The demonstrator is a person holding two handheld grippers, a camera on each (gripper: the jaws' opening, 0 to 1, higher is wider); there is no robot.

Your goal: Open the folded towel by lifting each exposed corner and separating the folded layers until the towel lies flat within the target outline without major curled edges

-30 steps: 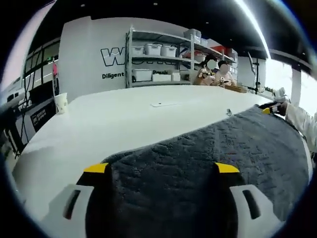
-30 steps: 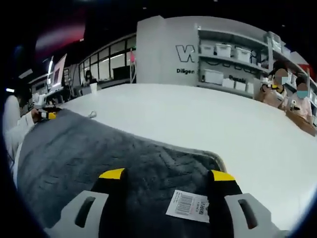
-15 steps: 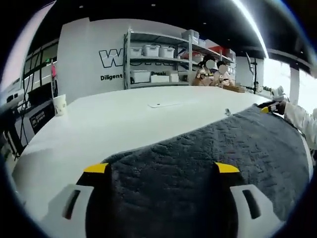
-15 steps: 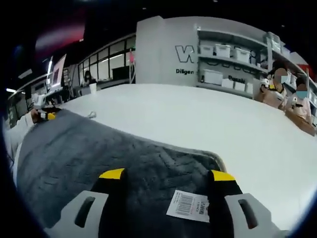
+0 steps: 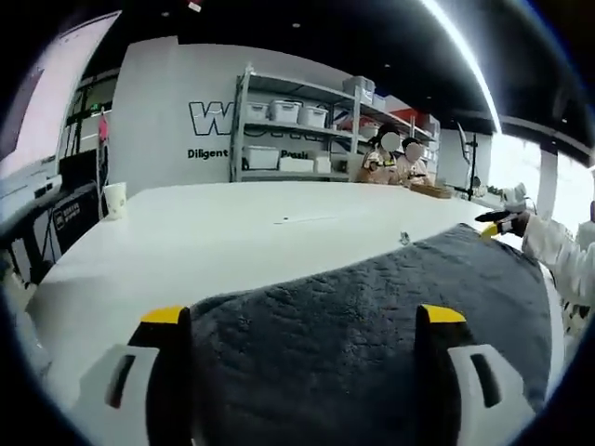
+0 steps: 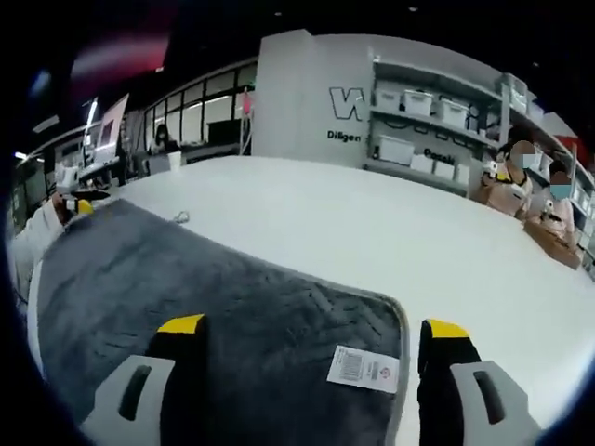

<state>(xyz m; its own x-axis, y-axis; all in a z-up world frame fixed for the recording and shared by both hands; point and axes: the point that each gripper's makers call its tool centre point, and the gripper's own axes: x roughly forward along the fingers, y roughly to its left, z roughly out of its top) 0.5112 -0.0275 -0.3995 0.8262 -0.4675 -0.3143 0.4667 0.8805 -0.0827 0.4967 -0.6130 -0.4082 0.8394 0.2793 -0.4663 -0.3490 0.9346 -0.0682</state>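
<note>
A dark grey quilted towel [image 5: 372, 297] lies spread on the white table [image 5: 214, 242]. In the left gripper view its near edge runs between my left gripper's [image 5: 303, 316] yellow-tipped jaws, which stand wide apart and open. At the towel's far right corner I see the right gripper's yellow tip [image 5: 490, 228] and a white sleeve [image 5: 550, 255]. In the right gripper view the towel [image 6: 186, 279] shows a rounded corner with a white barcode label [image 6: 366, 368] between my right gripper's [image 6: 313, 327] open jaws. The left gripper's tip [image 6: 82, 206] sits at the far left corner.
A paper cup [image 5: 115, 198] stands near the table's left edge and a thin flat item [image 5: 302, 219] lies mid-table. Shelving with bins [image 5: 297, 130] and seated people [image 5: 395, 153] are beyond the table. Bare white tabletop [image 6: 390, 232] stretches past the towel.
Both grippers' jaws stand wider apart than before. Both views have shifted a little and the towel corner with the label lies flatter on the table.
</note>
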